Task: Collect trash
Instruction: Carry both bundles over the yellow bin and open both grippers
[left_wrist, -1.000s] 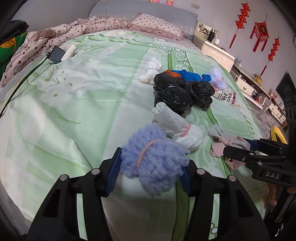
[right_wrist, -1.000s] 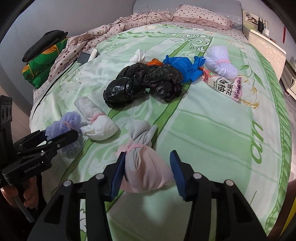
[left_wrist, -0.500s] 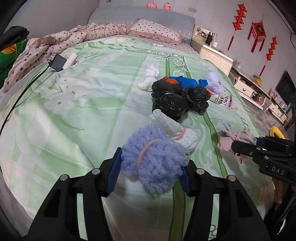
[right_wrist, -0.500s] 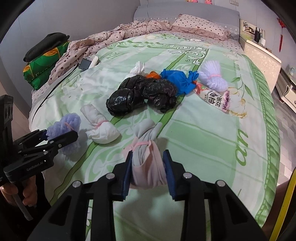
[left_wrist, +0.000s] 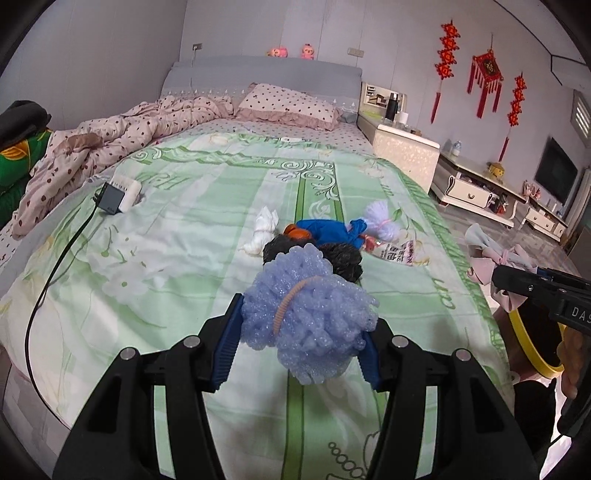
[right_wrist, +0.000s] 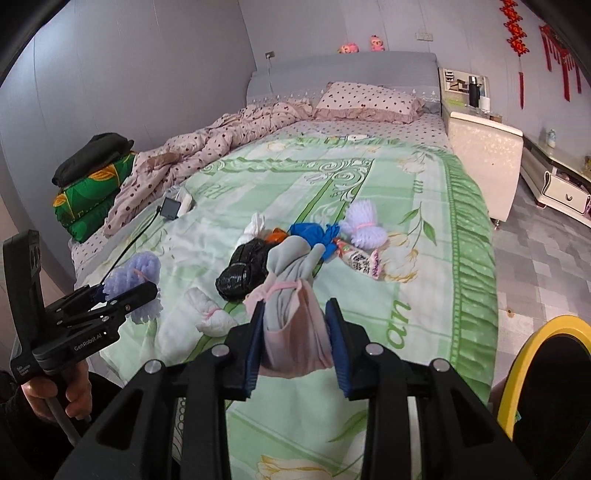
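A lavender foam-net bundle (left_wrist: 310, 317) is clamped in the left gripper (left_wrist: 301, 347) above the green bed (left_wrist: 184, 229). A pink-grey tied bag (right_wrist: 293, 325) is clamped in the right gripper (right_wrist: 295, 345), near a yellow-rimmed bin (right_wrist: 535, 369).

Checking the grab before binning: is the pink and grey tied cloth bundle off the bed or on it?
Off the bed: the pink and grey tied cloth bundle hangs clamped between the right tongs, above the green floral bedspread.

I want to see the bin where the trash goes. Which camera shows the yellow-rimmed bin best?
The right wrist view: the yellow-rimmed bin shows a long curve of rim and its dark inside at the lower right. The left wrist view catches only a sliver behind the right gripper.
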